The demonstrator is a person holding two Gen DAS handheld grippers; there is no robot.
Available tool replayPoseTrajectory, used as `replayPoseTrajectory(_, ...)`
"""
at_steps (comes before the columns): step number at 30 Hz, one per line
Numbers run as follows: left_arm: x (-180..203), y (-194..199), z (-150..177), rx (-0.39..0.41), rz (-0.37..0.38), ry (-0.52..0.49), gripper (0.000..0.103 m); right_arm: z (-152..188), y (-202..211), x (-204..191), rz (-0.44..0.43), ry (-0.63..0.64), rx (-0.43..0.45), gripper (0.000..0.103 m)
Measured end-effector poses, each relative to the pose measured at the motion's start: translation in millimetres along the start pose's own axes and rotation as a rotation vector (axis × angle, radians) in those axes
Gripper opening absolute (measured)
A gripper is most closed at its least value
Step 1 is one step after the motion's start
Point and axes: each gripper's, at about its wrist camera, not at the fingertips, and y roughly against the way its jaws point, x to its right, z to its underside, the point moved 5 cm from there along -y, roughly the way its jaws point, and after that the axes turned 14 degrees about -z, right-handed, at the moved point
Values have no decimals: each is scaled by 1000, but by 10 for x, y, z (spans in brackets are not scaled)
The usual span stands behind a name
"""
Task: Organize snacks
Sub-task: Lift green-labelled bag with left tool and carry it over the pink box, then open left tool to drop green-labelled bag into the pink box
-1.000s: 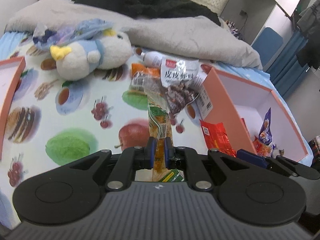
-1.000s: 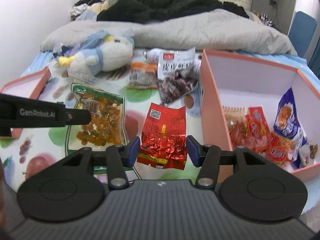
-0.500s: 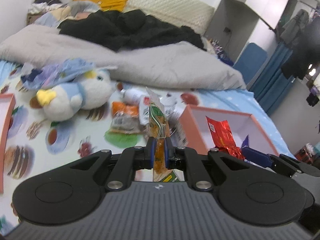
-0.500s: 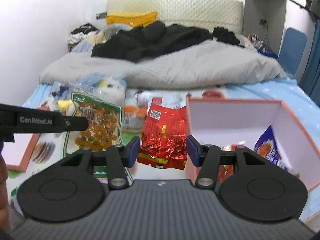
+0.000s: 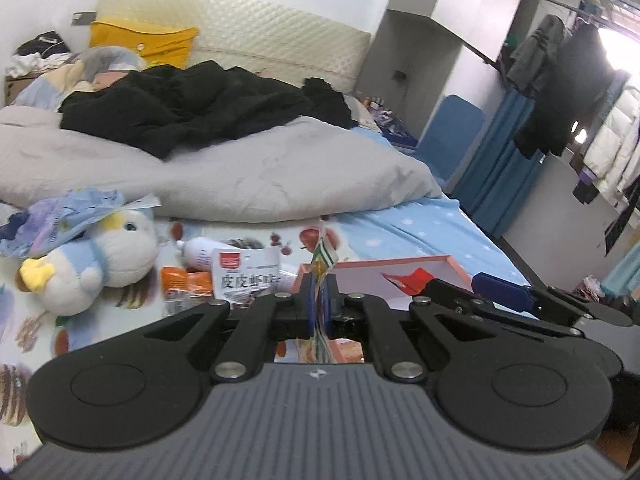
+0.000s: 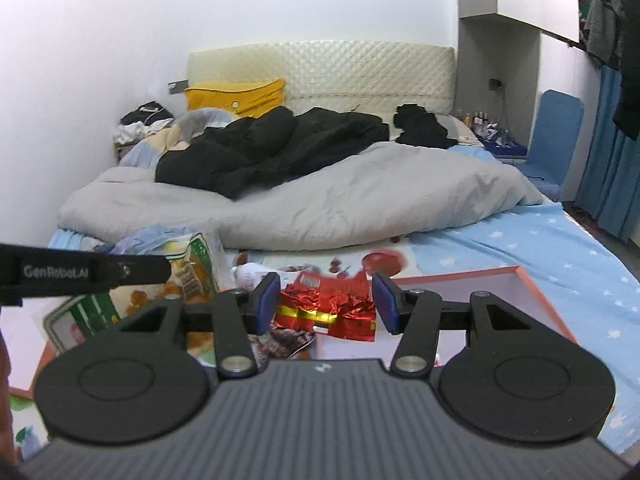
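Both grippers are higher above the bed point(image 6: 520, 236) than a second ago, and more of the wall and headboard shows now. The left gripper point(image 5: 319, 300) has its fingers squeezed almost shut on the green and orange snack bag point(image 5: 323, 258), pinching its thin edge; they have just closed a little more on it. Seen from the right wrist, this bag point(image 6: 192, 276) hangs up in the air. The right gripper point(image 6: 326, 304) has its fingers partly open with the red foil packet point(image 6: 332, 304) between them, and the packet is off the bed too. The pink box point(image 6: 516, 292) sits low on the right, its rim just below the packet. Other snacks and a stuffed duck toy point(image 5: 96, 264) lie on the left. The blue sheet to the right of the box is bare.
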Motion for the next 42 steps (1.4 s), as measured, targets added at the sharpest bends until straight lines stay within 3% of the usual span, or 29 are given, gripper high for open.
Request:
replayPoseTrajectory(11, 424, -207, 25, -31, 50, -52, 4, 131, 39, 480, 55, -49, -23, 53)
replayPoseTrajectory(20, 1157, -544, -95, -33, 143, -132, 4, 241, 117, 1065, 125, -86, -63, 53)
replayPoseTrajectory(28, 1674, -1295, 168, -167, 139, -240, 4, 622, -129, 1580, 166, -156, -190, 53)
replayPoseTrajectory(32, 1741, -1619, 391, -265, 118, -277, 4, 847, -280, 1691, 170, -155, -260, 54)
replayPoseTrajectory(37, 1705, -1795, 612, -324, 97, -291, 4, 1096, -398, 1802, 152, -205, -316, 55)
replayPoseTrajectory(38, 1687, -1806, 635, -324, 90, -291, 4, 1110, -407, 1817, 149, -213, -318, 57)
replayPoseTrajectory(40, 1662, -1808, 657, -322, 80, -292, 5, 1146, -394, 1852, 137, -239, -317, 77)
replayPoseTrajectory(42, 1635, -1806, 657, -326, 82, -284, 5, 1138, -364, 1869, 139, -237, -299, 79)
